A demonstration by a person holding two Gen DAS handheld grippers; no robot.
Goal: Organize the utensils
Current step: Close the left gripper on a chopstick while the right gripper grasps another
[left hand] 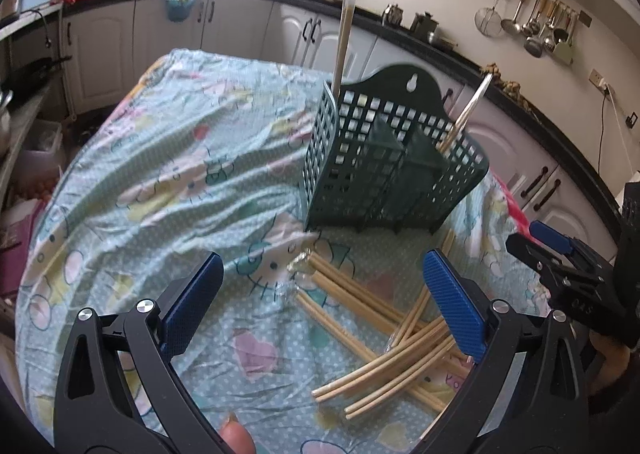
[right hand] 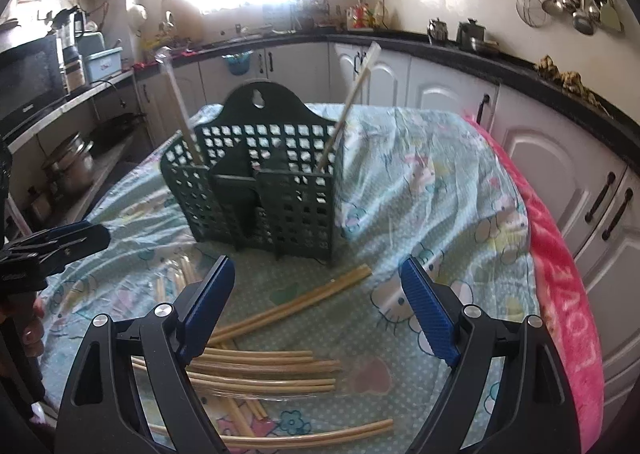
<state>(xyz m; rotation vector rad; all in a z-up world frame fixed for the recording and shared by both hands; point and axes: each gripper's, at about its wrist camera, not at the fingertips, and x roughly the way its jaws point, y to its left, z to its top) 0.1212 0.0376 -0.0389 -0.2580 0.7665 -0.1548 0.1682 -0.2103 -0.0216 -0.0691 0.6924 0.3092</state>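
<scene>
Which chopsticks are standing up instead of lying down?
The two packets poking out of the green basket: one at its left end, one at its right. The other chopsticks lie flat on the cloth.

Loose pale bamboo chopsticks (right hand: 264, 366) lie scattered flat, beneath and ahead of the wide-set right claw (right hand: 320, 310); beyond it, dark green perforated plastic utensil caddy (right hand: 264, 189) upright, two sticks inside.

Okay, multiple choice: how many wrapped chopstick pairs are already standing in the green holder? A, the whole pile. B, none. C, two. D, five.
C: two wrapped pairs stand in the green holder, one at each end; the others lie on the cloth.
</scene>
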